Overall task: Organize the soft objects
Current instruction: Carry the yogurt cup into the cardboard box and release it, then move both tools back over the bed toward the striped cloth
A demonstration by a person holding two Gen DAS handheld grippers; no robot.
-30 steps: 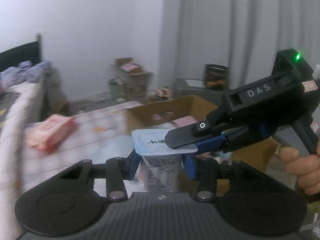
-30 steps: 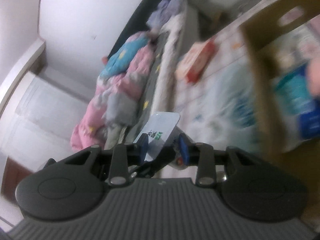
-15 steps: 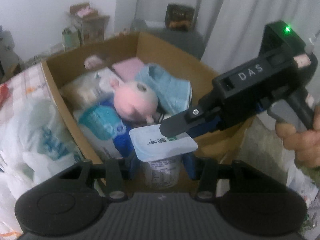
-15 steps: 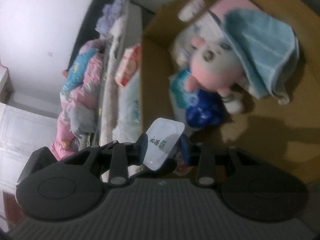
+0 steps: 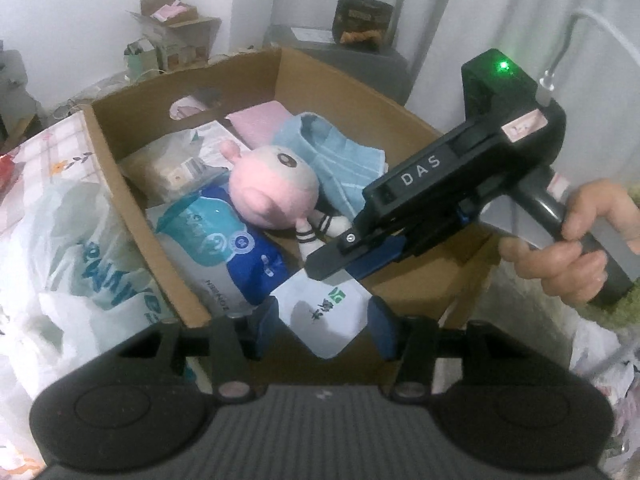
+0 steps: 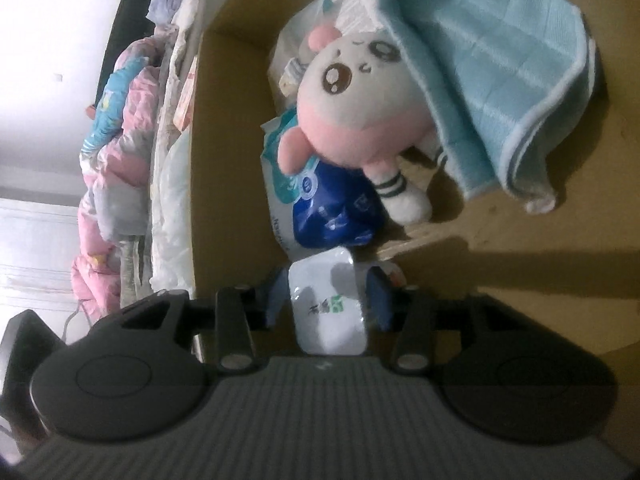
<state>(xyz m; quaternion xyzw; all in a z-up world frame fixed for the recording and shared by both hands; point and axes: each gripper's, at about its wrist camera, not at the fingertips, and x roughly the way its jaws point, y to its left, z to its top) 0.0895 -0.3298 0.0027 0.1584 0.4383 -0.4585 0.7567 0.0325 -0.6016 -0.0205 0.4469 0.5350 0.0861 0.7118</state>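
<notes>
At nine o'clock in the left wrist view, a white plastic bag (image 5: 80,248) lies outside the cardboard box (image 5: 240,80). Inside the box, from left to right, I see a blue tissue pack (image 5: 224,248), a pink plush toy (image 5: 272,188), a pink cloth (image 5: 260,116) at twelve o'clock and a light blue towel (image 5: 340,160). I judge that most of the sorting is done.

At six o'clock, over the near edge of the box, the white packet (image 5: 316,328) sits between the pads of the left gripper (image 5: 322,322), which is about half open and seems to press on both its sides. From three o'clock a hand (image 5: 572,248) brings the right gripper (image 6: 327,300) over the same packet. Its jaws are opening with the packet between them, and the pads look just off it. What is left, in my opinion, is to let the packet go into the box.

The lower part of the packet is hidden by the gripper body. I cannot say if it touches the box floor. The room behind is too blurred to read.
</notes>
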